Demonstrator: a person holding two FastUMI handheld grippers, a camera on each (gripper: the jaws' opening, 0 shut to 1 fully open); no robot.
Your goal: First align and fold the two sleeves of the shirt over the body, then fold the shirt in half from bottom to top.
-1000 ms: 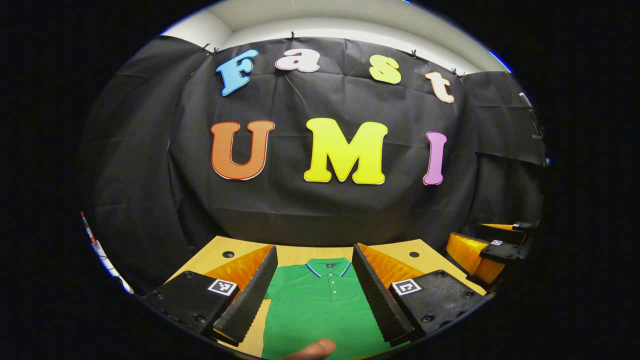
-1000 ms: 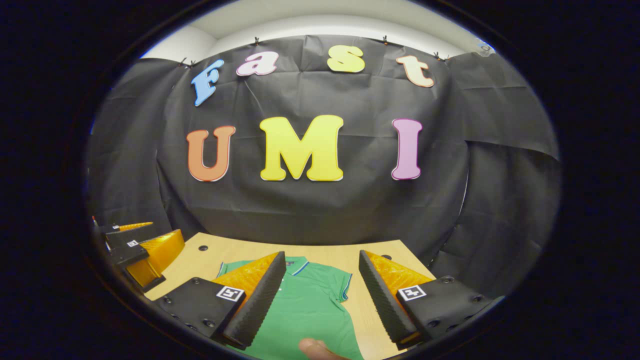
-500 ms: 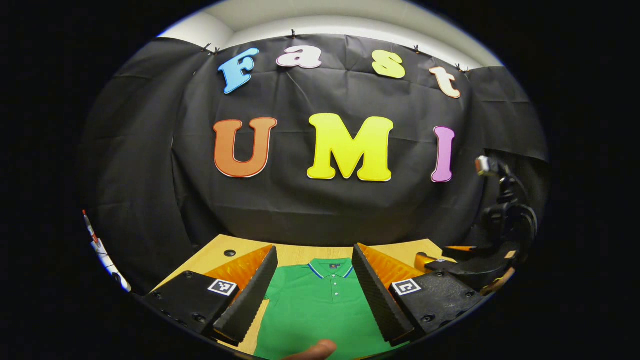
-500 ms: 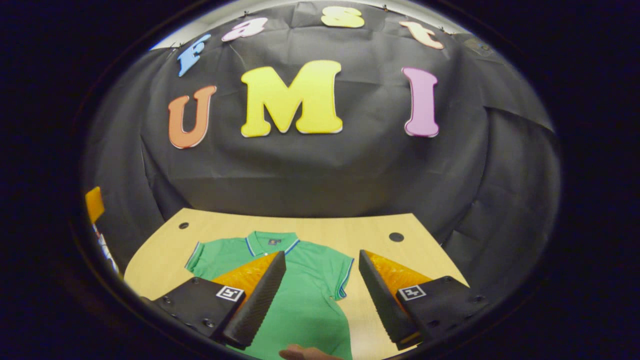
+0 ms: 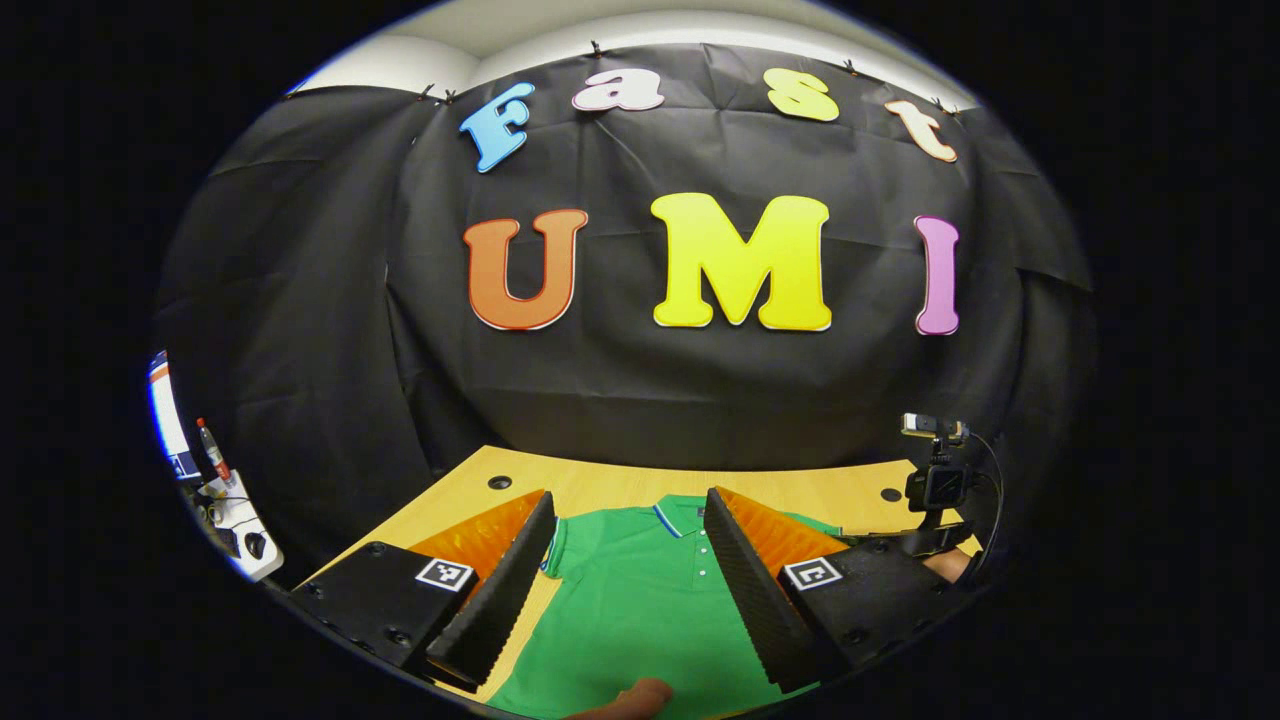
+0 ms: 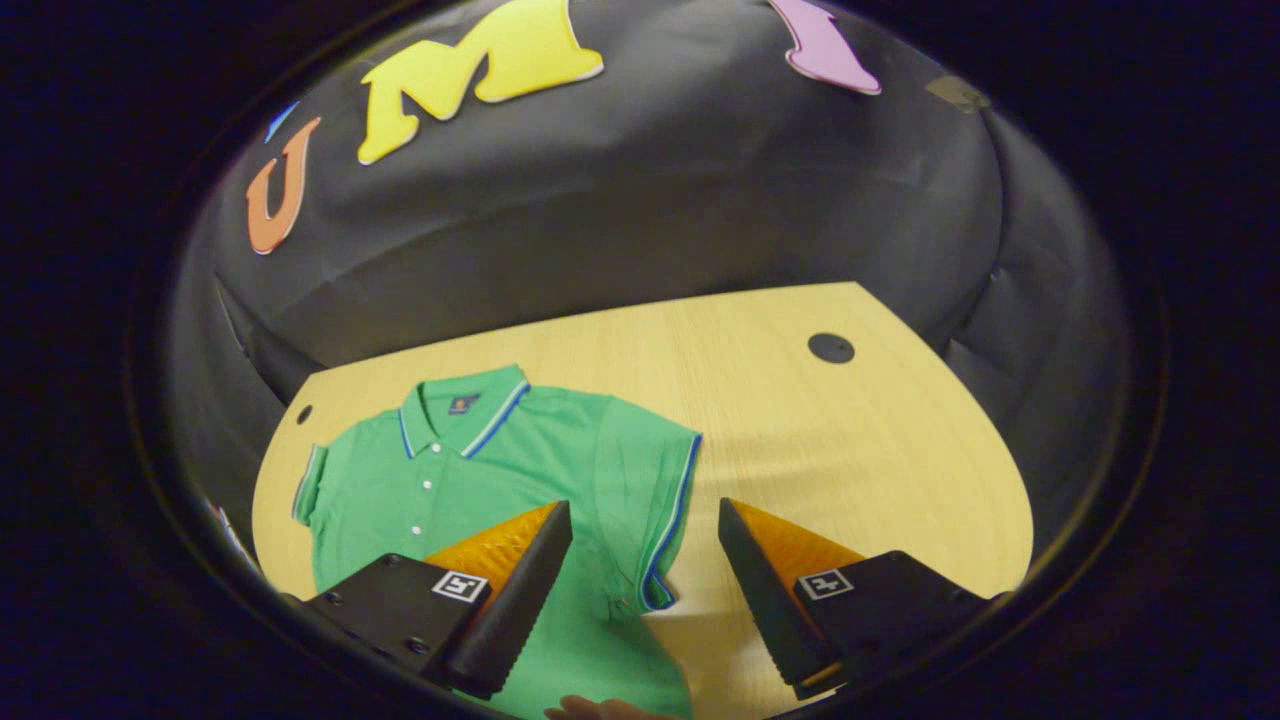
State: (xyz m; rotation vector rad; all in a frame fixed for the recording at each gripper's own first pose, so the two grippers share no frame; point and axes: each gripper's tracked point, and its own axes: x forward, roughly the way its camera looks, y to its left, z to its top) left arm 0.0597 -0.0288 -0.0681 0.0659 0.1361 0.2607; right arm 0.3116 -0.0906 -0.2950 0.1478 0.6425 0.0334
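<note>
**Both grippers wide over the flat green shirt, nothing gripped**

My left gripper (image 5: pixel 628 585) sits at the bottom of the left gripper view, jaws wide apart, nothing between them. Ribbed, sawtooth-textured fingers (image 5: pixel 497 600), wedge-shaped, blocky matte mounts behind them with small square marker tags. Between the fingers I see the shirt (image 5: pixel 640 610): green knit polo, flat on the bench (image 5: pixel 600 485), collar (image 5: pixel 678 512) toward the far edge, small pale buttons down the placket. A fingertip (image 5: pixel 630 697) of my hand pokes in at bottom centre of the frame.

My right gripper (image 6: pixel 645 580) shows at the bottom of the right gripper view, also spread wide and holding nothing. Same ribbed wedge fingers. The shirt (image 6: pixel 470 480) lies lower left of this frame, spread flat. Short sleeve (image 6: pixel 650 500) has a striped cuff and lies above the gap between my fingers; the other sleeve (image 6: pixel 308 485) is at the far left edge of the frame. Collar has striped trim and a small tag inside. I cannot tell whether the fingers touch the cloth.

Bench (image 6: pixel 850 450) is smooth, light wood-grain with a rounded edge and a round dark hole (image 6: pixel 831 348) at upper right of its top; another small hole (image 6: pixel 303 413) left.

At right of the left gripper view, my other gripper (image 5: pixel 935 500) appears low over the bench.
</note>
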